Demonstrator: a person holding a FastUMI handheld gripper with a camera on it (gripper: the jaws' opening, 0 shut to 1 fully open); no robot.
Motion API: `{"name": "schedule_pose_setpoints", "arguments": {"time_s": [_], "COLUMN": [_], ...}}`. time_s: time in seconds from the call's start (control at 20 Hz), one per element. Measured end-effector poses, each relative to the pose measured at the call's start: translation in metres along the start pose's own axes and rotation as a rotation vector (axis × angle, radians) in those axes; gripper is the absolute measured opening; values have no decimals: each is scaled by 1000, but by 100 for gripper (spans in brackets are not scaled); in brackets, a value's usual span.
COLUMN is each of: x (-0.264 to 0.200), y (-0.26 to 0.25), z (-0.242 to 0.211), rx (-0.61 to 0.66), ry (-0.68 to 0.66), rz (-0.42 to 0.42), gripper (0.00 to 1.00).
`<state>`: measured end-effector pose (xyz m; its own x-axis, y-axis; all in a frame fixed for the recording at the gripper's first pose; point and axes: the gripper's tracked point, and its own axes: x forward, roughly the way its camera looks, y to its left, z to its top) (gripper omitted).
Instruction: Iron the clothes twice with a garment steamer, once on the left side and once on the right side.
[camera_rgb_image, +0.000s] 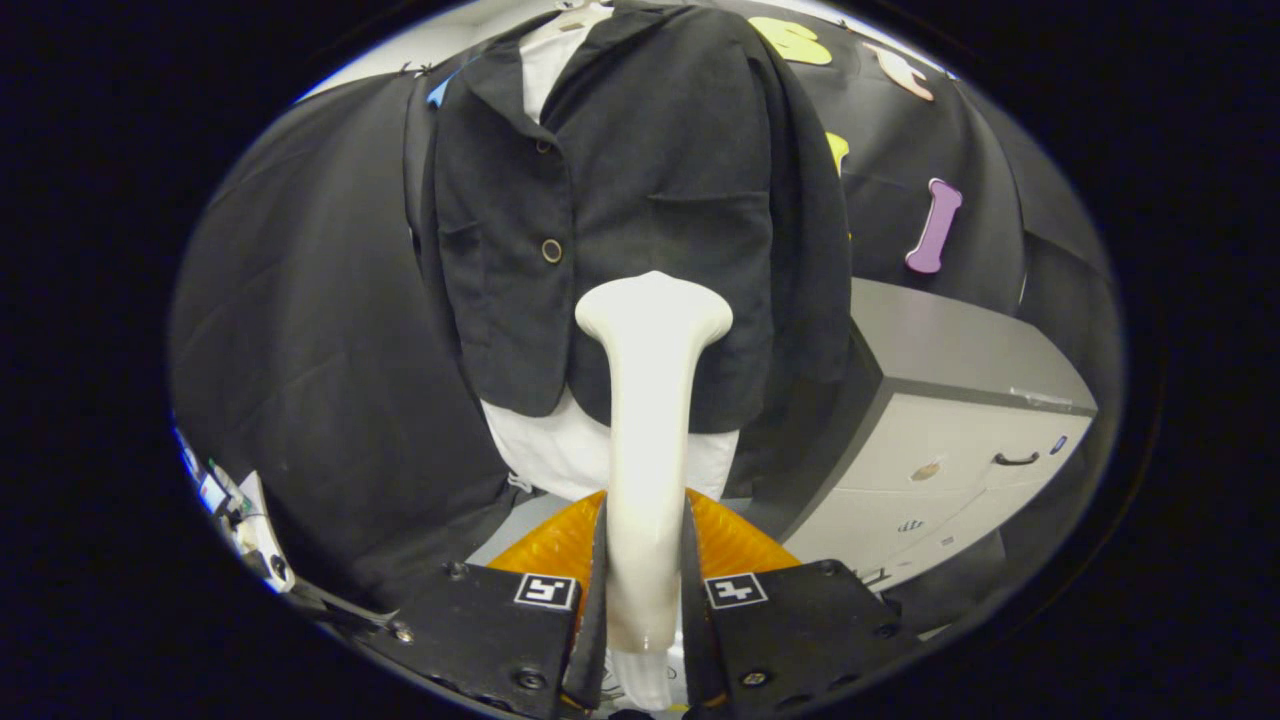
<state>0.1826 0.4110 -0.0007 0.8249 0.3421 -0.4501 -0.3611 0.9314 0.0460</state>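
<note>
Your gripper (645, 590) is clamped on the steamer (650, 400): both fingers press its handle from either side, and the wand rises straight ahead of them toward twelve o'clock, its flared head lying over the lower front of the jacket (620, 220). The jacket hangs on a hanger (580, 15) just beyond the steamer, with a white shirt (545, 450) showing at the collar and below the hem. The head sits near the jacket's centre, a little toward three o'clock of the lower button (552, 250). Whether the head actually touches the cloth cannot be told from here.

To do the pass well, pick one panel and stay on it. Judging by where the head is, the panel toward three o'clock of the button line looks the nearer one. Keep the wand upright and the head flat to the fabric, then run along the panel's length in one steady stroke rather than dabbing. Hold your grip firm so the handle does not twist between the fingers.

Mind the pocket seam (700, 200) above the head and the buttons; catching either could drag the jacket on its hanger. Keep clear of the cabinet (960, 400) at four o'clock. For the second pass, shift toward nine o'clock onto the other panel.
</note>
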Motion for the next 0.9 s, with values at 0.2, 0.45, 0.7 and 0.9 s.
{"name": "schedule_pose_setpoints", "arguments": {"time_s": [0.2, 0.45, 0.7, 0.9], "x": [-16, -63, -115, -138], "y": [-3, 7, 39, 83], "z": [12, 69, 143, 199], "rx": [12, 7, -9, -34], "ry": [-24, -148, -300, -395], "rz": [-6, 6, 56, 100], "gripper": [34, 34, 34, 33]}}
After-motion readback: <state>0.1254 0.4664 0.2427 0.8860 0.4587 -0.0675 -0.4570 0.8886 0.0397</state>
